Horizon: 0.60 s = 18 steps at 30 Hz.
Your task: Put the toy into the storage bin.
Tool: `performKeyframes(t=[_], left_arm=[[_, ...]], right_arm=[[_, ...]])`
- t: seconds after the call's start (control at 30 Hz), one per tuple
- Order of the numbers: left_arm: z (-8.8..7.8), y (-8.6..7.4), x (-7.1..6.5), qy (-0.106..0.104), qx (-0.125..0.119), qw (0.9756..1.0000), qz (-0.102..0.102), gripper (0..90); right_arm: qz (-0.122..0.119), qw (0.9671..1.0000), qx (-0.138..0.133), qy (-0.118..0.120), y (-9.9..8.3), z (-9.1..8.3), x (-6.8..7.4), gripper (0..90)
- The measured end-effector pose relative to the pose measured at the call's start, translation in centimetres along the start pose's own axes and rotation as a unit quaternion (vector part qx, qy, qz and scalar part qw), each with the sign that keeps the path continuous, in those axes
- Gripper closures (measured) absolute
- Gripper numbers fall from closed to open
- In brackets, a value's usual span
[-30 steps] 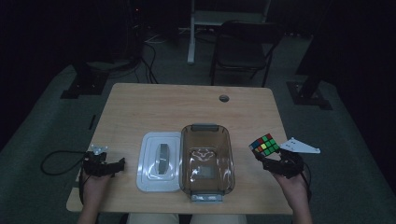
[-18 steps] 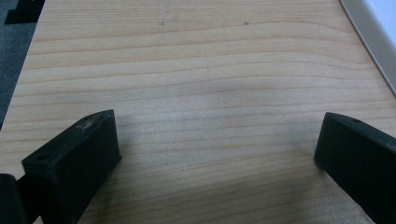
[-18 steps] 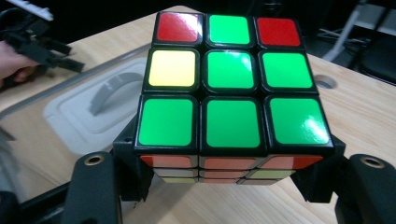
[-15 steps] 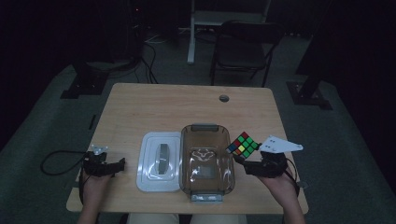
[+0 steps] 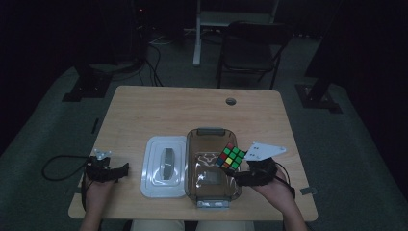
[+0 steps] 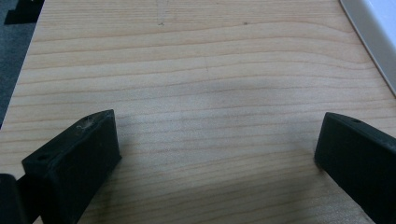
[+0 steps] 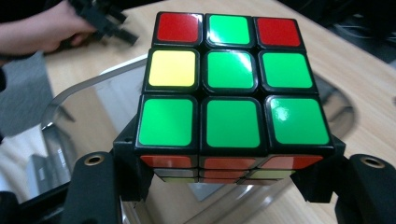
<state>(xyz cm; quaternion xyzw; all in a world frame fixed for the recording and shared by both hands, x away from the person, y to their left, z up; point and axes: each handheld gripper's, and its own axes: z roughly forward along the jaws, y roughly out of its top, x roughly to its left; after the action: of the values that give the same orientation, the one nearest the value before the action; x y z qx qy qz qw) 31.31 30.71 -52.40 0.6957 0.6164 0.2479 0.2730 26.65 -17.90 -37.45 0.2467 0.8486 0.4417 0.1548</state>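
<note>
A colourful puzzle cube [image 5: 231, 157] [image 7: 231, 95] hangs over the right rim of a clear brown plastic box [image 5: 202, 168], with my right gripper [image 5: 243, 174] [image 7: 229, 179] shut on its lower sides. Its mostly green face fills the right gripper view, above the box's curved rim [image 7: 88, 86]. The box's white lid [image 5: 164, 165] lies flat just left of the box. My left gripper [image 5: 120, 171] [image 6: 217, 140] rests near the table's front left corner, its jaws wide open over bare wood with nothing between them.
The wooden table [image 5: 192, 110] has a round cable hole [image 5: 231, 101] at the back right. A chair [image 5: 252, 45] and a desk leg stand on the dark floor behind. A cable loops off the table's left edge. The lid's corner [image 6: 373, 32] shows in the left gripper view.
My right gripper has carried the cube leftward and a little upward, from the table's right edge to above the box's right side. The left gripper has stayed put.
</note>
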Motion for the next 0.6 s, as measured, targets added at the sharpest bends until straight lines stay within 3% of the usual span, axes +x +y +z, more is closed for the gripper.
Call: performKeyframes(t=[0.03, 0.1, 0.17, 0.23, 0.37, 0.6], left_arm=[[0.0, 0.0, 0.0, 0.0, 0.0, 1.0, 0.0, 0.6], [0.0, 0.0, 0.0, 0.0, 0.0, 1.0, 0.0, 0.6], [0.0, 0.0, 0.0, 0.0, 0.0, 1.0, 0.0, 0.6], [0.0, 0.0, 0.0, 0.0, 0.0, 1.0, 0.0, 0.6], [0.0, 0.0, 0.0, -0.001, 0.0, 1.0, 0.001, 0.6], [0.0, 0.0, 0.0, -0.002, 0.0, 1.0, 0.002, 0.6]], right_arm=[[-0.018, 0.9996, 0.016, 0.012, 0.1, 0.6, 0.4, 34.0], [-0.031, 0.9988, 0.03, 0.024, 0.1, 1.2, 0.8, 34.0], [-0.037, 0.9972, 0.046, 0.046, 0.2, 1.8, 1.0, 34.0], [-0.041, 0.9965, 0.052, 0.05, 0.3, 2.1, 1.1, 34.0], [-0.062, 0.9902, 0.096, 0.08, 0.4, 3.6, 1.5, 34.0], [-0.094, 0.98, 0.147, 0.095, 1.0, 5.2, 1.5, 34.0]])
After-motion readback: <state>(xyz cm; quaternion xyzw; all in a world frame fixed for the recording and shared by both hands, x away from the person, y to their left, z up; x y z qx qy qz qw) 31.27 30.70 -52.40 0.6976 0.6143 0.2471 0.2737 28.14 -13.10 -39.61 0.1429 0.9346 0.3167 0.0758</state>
